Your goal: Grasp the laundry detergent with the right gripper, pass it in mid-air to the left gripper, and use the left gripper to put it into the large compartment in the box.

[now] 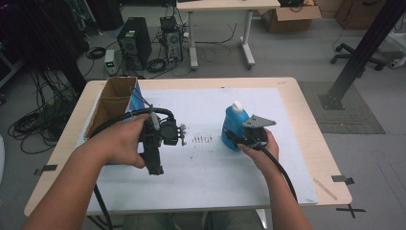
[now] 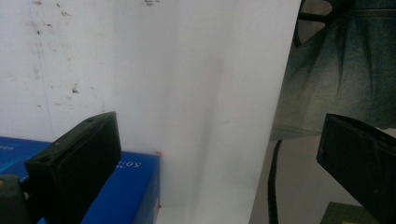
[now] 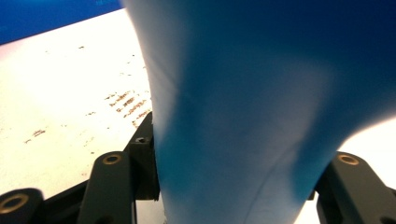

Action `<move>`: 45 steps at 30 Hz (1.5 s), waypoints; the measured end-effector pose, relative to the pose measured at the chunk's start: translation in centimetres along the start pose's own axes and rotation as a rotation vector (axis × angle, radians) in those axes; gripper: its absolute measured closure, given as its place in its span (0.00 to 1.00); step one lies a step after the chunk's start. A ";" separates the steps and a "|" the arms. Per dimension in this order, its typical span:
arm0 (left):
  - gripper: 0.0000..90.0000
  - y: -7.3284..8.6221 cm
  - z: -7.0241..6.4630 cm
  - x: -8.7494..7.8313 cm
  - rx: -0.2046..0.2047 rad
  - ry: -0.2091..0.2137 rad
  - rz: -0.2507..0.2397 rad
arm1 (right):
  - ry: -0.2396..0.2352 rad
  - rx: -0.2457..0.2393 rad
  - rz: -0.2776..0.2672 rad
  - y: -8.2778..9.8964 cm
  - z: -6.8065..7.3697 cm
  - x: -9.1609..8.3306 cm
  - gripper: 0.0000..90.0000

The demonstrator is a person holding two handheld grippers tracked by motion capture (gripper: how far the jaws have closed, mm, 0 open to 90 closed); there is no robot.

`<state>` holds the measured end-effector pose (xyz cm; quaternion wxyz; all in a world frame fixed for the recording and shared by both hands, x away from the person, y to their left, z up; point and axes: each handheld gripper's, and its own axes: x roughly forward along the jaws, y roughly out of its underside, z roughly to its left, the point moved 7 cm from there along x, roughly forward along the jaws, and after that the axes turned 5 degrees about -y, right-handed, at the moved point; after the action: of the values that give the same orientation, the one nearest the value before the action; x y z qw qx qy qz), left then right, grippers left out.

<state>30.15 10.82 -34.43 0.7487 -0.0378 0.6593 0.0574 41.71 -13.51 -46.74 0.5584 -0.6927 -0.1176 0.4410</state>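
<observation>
The right gripper [image 1: 235,139] is clamped on the blue bottle [image 1: 234,125] — in the right gripper view the blue body [image 3: 243,140] sits squeezed between the two black jaws, pressed on both sides. The bottle stands upright on the white mat [image 1: 206,167], right of the table's middle, its white cap [image 1: 237,105] on top. The grey three-cornered plate [image 1: 259,121] rides above the right hand [image 1: 261,151]. Over on the other side, the left gripper [image 1: 157,167] is held in the left hand [image 1: 125,141] — its jaws stand spread wide in the left gripper view, nothing between them, with a blue box [image 2: 123,191] below on the mat. An open cardboard box [image 1: 111,103] sits at the table's far left corner.
</observation>
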 end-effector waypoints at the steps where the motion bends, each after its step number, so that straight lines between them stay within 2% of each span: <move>1: 0.00 -0.1 0.0 0.0 0.000 -0.001 -0.001 | -0.004 0.001 -0.001 0.0 0.0 0.0 0.50; 5: 0.00 -0.2 -0.1 -0.2 0.000 -0.003 -0.004 | -0.005 -0.016 0.005 -0.1 0.0 -0.1 0.51; 10: 0.00 -0.1 0.0 -0.5 0.001 -0.008 0.001 | -0.044 -0.013 -0.020 -1.1 0.2 -1.1 0.51; 12: 0.00 -0.1 0.1 -0.6 0.003 -0.009 0.003 | -0.051 -0.032 -0.017 -1.5 0.3 -1.6 0.51; 15: 0.00 -0.2 0.1 -0.7 0.001 -0.011 0.000 | -0.095 -0.080 -0.002 -2.5 0.9 -2.5 0.51; 16: 0.00 -0.2 0.1 -0.8 0.005 -0.011 -0.002 | -0.095 -0.080 -0.002 -2.5 0.9 -2.5 0.51; 20: 0.00 -0.3 0.2 -1.1 0.006 -0.012 -0.004 | -0.171 -0.107 -0.023 -3.6 1.7 -3.8 0.51; 21: 0.00 -0.4 0.2 -1.2 0.010 -0.009 -0.003 | -0.214 -0.123 -0.033 -4.1 2.1 -4.6 0.51; 23: 0.00 -0.5 0.1 -1.2 0.013 -0.006 -0.001 | -0.246 -0.142 -0.039 -4.6 2.5 -5.2 0.51; 24: 0.00 -0.6 0.2 -1.3 0.015 -0.007 0.002 | -0.246 -0.142 -0.039 -4.6 2.5 -5.2 0.51; 27: 0.00 -0.8 0.3 -1.7 0.020 -0.016 0.003 | -0.309 -0.203 -0.012 -5.2 3.6 -6.0 0.51; 28: 0.00 -1.0 0.3 -1.9 0.023 -0.018 0.001 | -0.309 -0.203 -0.012 -5.2 3.6 -6.0 0.51; 29: 0.00 -1.1 0.3 -2.1 0.026 -0.020 0.000 | -0.329 -0.238 0.015 -5.2 4.1 -6.3 0.51; 32: 0.00 -1.5 0.4 -2.6 0.036 -0.024 -0.008 | -0.348 -0.271 0.037 -5.3 4.6 -6.5 0.51; 34: 0.00 -1.8 0.4 -2.8 0.040 -0.025 -0.013 | -0.374 -0.297 0.047 -5.3 5.0 -6.7 0.51; 35: 0.00 -1.9 0.4 -2.9 0.040 -0.025 -0.014 | -0.402 -0.313 0.053 -5.3 5.5 -6.8 0.51; 36: 0.00 -2.0 0.4 -2.9 0.042 -0.026 -0.015 | -0.402 -0.313 0.053 -5.3 5.5 -6.8 0.51; 41: 0.00 -2.7 0.4 -3.2 0.053 -0.020 -0.021 | -0.507 -0.339 0.061 -5.1 6.7 -7.2 0.50; 45: 0.00 -3.0 0.5 -3.2 0.057 -0.019 -0.021 | -0.572 -0.371 0.080 -4.7 7.6 -7.0 0.50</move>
<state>30.61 7.76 -31.26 0.7563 -0.0228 0.6531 0.0312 33.56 -11.37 -39.14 0.3496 -0.6349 -0.3203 0.6100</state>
